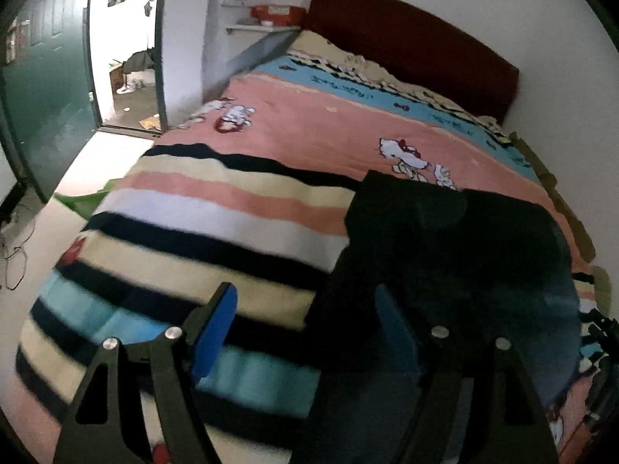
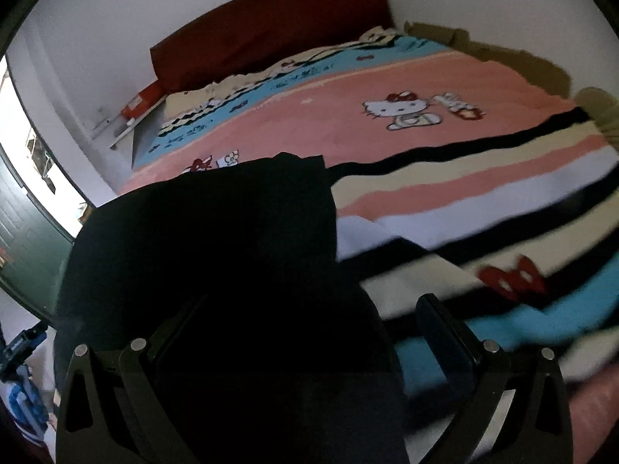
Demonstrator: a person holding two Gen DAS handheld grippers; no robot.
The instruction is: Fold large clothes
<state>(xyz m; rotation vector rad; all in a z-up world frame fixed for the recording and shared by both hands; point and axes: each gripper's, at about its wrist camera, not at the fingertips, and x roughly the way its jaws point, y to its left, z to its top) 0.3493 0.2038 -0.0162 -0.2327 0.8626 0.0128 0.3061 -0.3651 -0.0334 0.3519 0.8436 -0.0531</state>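
Black garment (image 1: 456,255) is lying on the striped blanket (image 1: 216,208) that is covering the bed, near the foot end, with its far edge reaching toward the pink cartoon-cat print (image 2: 402,110). Its cloth is appearing flat and dark; folds or seams cannot be told apart in either view.

Left gripper (image 1: 305,328) is standing with its jaws spread wide. One blue-padded finger (image 1: 214,332) is showing over the striped blanket, clear of the garment; the other finger (image 1: 394,332) is showing against the dark cloth, over the garment's near edge. Nothing is being pinched between the pads. Whether the finger over the cloth is touching it cannot be told.

Right gripper (image 2: 309,336) is likewise standing wide. Its left-hand finger (image 2: 182,332) is appearing against the black cloth, and its right-hand finger (image 2: 445,332) is showing over the blanket's blue and cream stripes. The garment's near corner is lying between the two fingers, but the pads are not pressing on it.

Dark red headboard (image 1: 410,38) is standing against the white wall at the far end. Green door (image 1: 42,89) is standing open at the left in the left wrist view.
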